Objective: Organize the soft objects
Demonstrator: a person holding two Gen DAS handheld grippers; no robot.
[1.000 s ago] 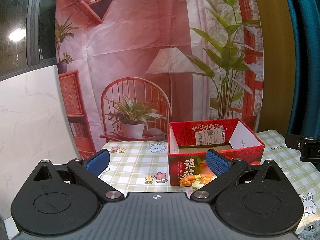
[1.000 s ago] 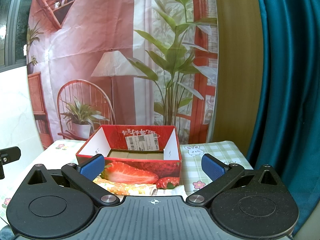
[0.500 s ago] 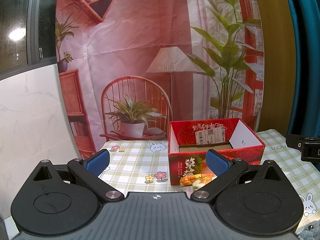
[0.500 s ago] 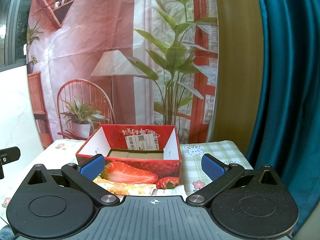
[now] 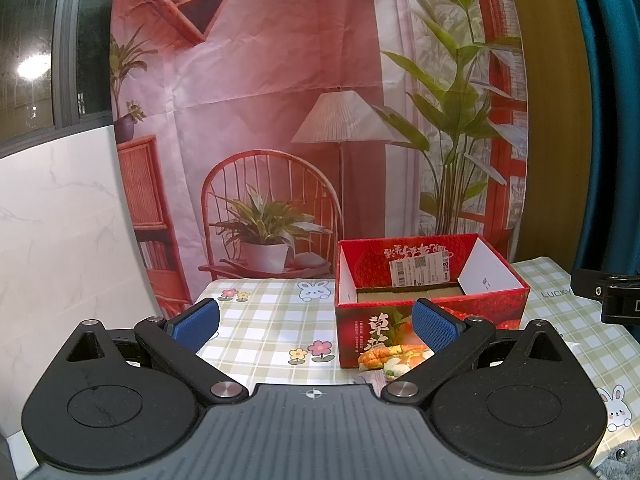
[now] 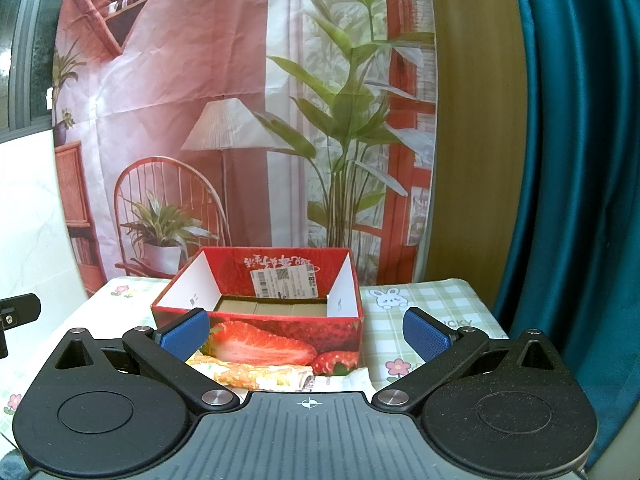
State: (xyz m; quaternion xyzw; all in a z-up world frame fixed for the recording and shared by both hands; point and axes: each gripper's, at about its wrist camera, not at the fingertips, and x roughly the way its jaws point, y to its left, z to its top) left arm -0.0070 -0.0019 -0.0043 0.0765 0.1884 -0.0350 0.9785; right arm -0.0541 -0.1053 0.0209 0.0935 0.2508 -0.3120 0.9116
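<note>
Box first: the open red cardboard box printed with strawberries [image 6: 280, 344] sits on the green-and-white checked tablecloth with bunnies and flowers [image 5: 264, 320], top gaping and only brown cardboard showing on its floor, so it looks like the place the soft things are meant to go. Right against the box's near wall lies the orange, yellow and green patterned soft roll [image 6: 256, 374], lengthwise along the wall, with a bit of white crumpled wrapper [image 6: 344, 382] just beside it. The left gripper [image 5: 316, 324] hangs in front of the box and off its left corner, blue pads spread wide, holding nothing. The right gripper [image 6: 306, 330] faces the box's front wall squarely, jaws equally wide apart and empty, the roll lying low between them, a sensible line-up for a pinch. Nothing's in the box yet by the look of it; I'd say the job is barely begun.
</note>
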